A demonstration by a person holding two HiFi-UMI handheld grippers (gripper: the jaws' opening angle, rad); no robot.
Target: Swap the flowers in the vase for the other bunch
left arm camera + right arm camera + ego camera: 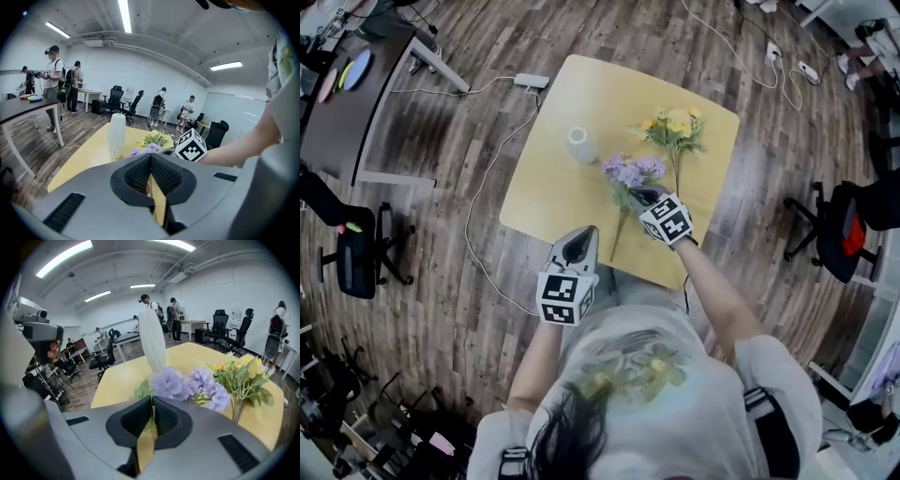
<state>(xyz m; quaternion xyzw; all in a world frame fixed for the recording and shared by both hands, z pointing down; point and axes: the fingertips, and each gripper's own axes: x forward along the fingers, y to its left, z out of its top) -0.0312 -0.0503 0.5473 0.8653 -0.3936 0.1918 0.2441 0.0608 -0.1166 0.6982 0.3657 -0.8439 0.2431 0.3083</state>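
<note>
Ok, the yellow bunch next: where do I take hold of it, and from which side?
Probably the bare stems of the yellow bunch, below the leaves. It lies flat on the table, heads away from the person. Come from above on its right, jaws across the stems; the purple bunch in the right tool crowds its left.

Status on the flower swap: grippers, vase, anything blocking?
Left gripper shut, empty. Right gripper shut on purple bunch stem. Vase upright, empty; yellow bunch lying on table. Nothing between bunches and vase.
</note>
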